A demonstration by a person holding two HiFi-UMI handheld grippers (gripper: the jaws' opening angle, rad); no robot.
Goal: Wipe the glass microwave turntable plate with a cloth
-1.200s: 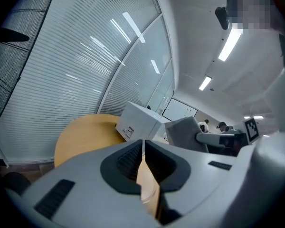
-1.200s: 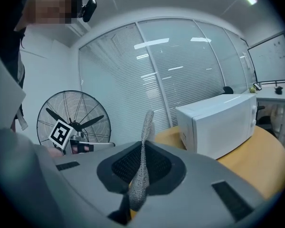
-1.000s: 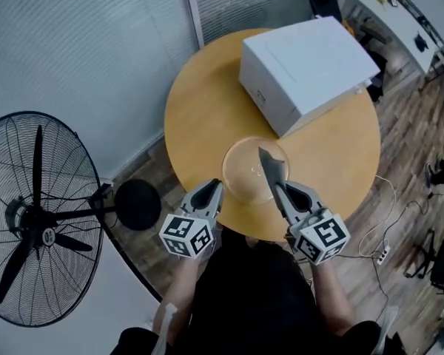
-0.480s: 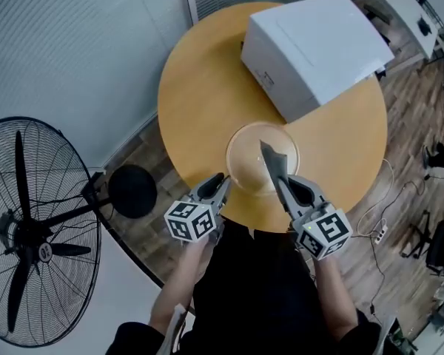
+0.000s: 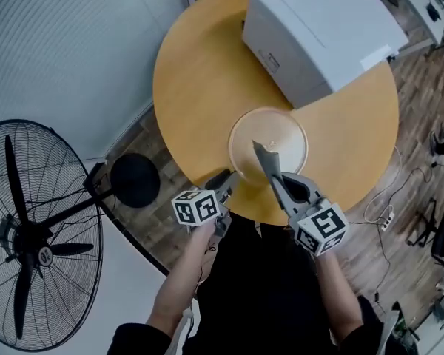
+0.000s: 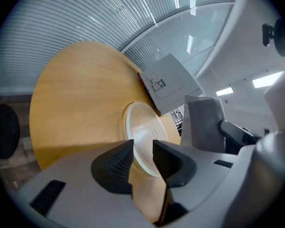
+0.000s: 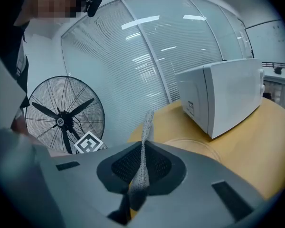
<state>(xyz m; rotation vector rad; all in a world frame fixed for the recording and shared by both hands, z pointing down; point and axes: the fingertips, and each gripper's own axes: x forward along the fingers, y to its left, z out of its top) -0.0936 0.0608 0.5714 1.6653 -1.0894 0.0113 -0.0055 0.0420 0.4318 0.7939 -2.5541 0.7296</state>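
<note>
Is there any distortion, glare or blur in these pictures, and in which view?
Head view: even light and sharp, with little glare on the glass plate. Left gripper view: strong fisheye bends the table edge, and the corners are dark. Right gripper view: ceiling lights reflect in the window, and the cloth weave is readable.
</note>
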